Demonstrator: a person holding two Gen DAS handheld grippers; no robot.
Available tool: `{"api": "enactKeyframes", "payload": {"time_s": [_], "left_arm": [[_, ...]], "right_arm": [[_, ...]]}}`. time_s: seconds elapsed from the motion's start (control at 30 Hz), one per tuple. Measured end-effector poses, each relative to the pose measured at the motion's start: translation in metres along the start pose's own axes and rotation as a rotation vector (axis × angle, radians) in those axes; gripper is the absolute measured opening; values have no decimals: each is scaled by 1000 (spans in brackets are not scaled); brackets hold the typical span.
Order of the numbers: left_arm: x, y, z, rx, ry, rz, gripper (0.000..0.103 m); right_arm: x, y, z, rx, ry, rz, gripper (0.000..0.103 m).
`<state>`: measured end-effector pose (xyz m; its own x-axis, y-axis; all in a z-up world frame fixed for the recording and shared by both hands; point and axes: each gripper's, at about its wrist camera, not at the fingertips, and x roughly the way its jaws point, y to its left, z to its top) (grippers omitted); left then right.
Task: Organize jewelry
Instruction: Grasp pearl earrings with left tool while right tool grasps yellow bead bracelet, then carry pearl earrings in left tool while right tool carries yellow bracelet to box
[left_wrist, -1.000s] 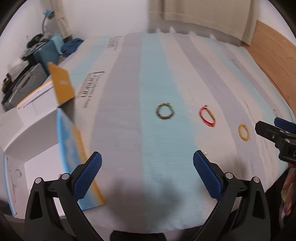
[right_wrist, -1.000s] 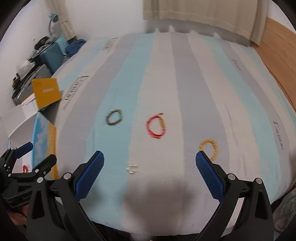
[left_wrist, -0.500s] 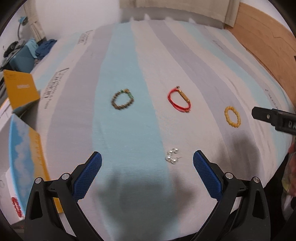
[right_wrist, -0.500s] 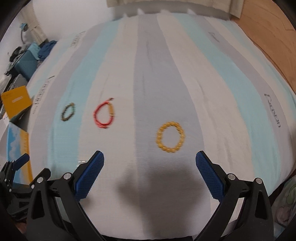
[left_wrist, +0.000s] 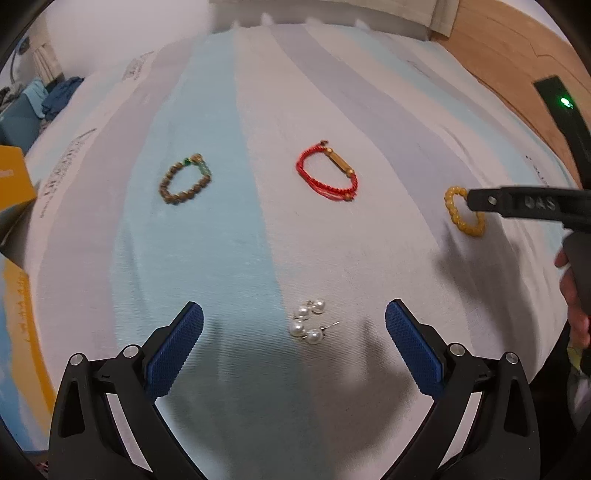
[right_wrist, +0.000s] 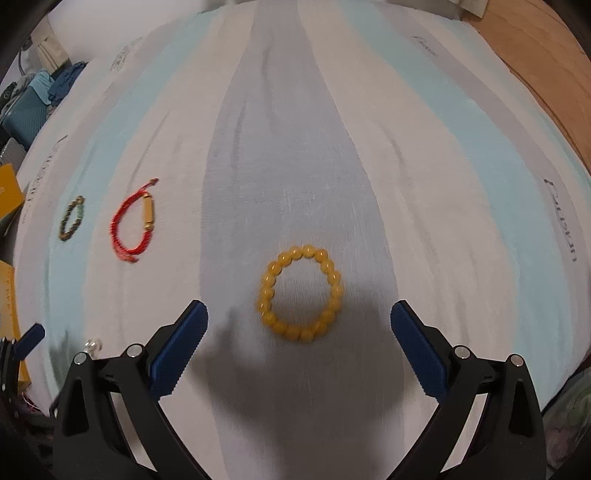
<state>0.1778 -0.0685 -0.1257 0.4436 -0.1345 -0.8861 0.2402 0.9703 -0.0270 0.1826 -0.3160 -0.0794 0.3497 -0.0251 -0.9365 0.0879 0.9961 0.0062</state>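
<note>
Jewelry lies on a striped bedspread. Pearl earrings lie just ahead of my open, empty left gripper, between its blue pads. A brown bead bracelet and a red cord bracelet lie farther out. A yellow bead bracelet lies just ahead of my open, empty right gripper, centred between its fingers. In the left wrist view the right gripper's finger partly covers that yellow bracelet. The red bracelet and brown bracelet lie left in the right wrist view.
A yellow and white box sits at the bed's left edge. Bags and clothes are piled far left. A wooden floor runs along the right side of the bed. The bed's near edge is close below both grippers.
Both grippers have swung right and come lower. The left gripper left the box and now faces the pearl earrings. The right gripper now faces the yellow bracelet, which looks much larger.
</note>
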Motion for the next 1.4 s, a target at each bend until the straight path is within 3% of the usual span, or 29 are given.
{"api": "enactKeyframes", "payload": {"time_s": [0.17,0.3,0.43,0.73,0.93,1.0,1.4], "left_arm": [[21,-2,-3,4,43,-10,94],[35,1,-4,-9,77,-13,82],[39,2,-4,-6,89,-19,80],[34,7,-6,-4,91,-56,46],[29,17,-1,14,113,-83,11],[27,18,-1,24,118,-85,10],[7,25,-13,33,91,-72,10]], "right_arm": [[24,2,7,-5,25,-1,95],[43,1,7,-1,54,1,88],[49,-2,6,13,49,13,85],[44,-8,0,18,27,10,50],[41,-7,2,19,34,4,21],[38,-9,2,21,36,16,11],[13,-12,-7,49,-2,56,9]]}}
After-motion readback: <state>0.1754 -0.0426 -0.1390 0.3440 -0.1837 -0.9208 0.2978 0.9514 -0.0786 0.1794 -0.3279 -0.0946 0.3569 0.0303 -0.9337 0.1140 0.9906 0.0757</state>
